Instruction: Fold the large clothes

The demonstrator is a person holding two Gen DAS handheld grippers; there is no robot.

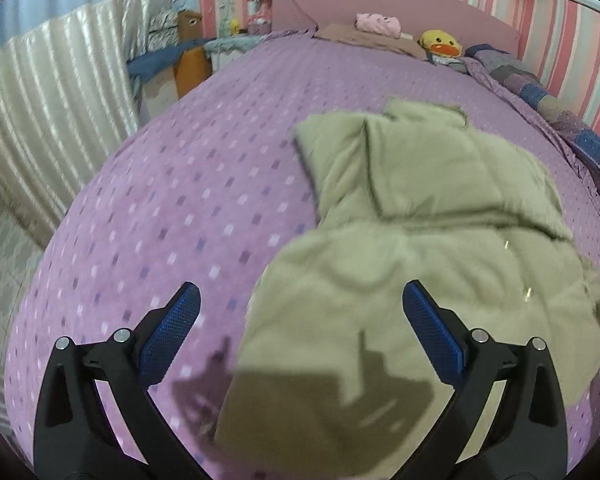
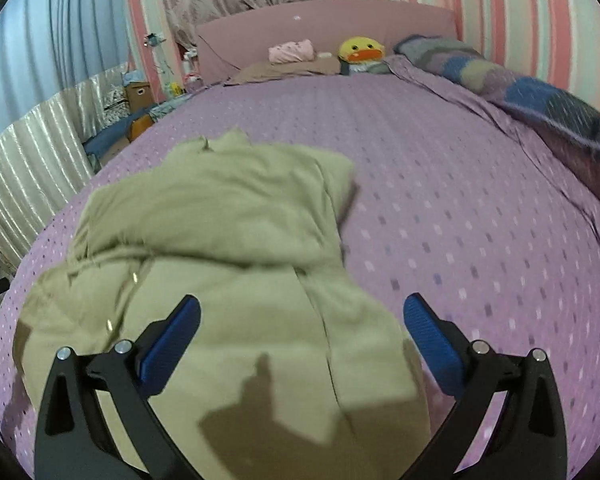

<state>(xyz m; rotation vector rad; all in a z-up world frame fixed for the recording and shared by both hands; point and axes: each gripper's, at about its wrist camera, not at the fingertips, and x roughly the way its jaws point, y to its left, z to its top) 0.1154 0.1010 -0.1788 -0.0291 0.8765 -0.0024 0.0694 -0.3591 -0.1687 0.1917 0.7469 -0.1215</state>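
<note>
A: Where's the garment?
B: The olive-green garment [image 1: 420,240] lies rumpled on the purple dotted bedspread [image 1: 160,200], partly folded: a flatter panel at the far end, with bunched layers nearer the grippers. It looks like a padded jacket, though I can't be sure.
A: Which way does it run?
B: Its long axis runs away from both cameras, toward the pink headboard [image 2: 340,20]. In the left wrist view it sits ahead and to the right; in the right wrist view, ahead and to the left. So it lies between the two grippers.
A: Which is nearer?
B: Hard to call. The near hem falls between the fingers of both.
A: And the grippers?
B: The left gripper [image 1: 300,300] is spread wide, holding nothing. The right gripper [image 2: 302,312] is likewise wide apart and empty, above the cloth. Whether either touches it, I can't tell.
A: Beyond that?
B: A yellow duck plush [image 2: 360,52] sits by the headboard.
</note>
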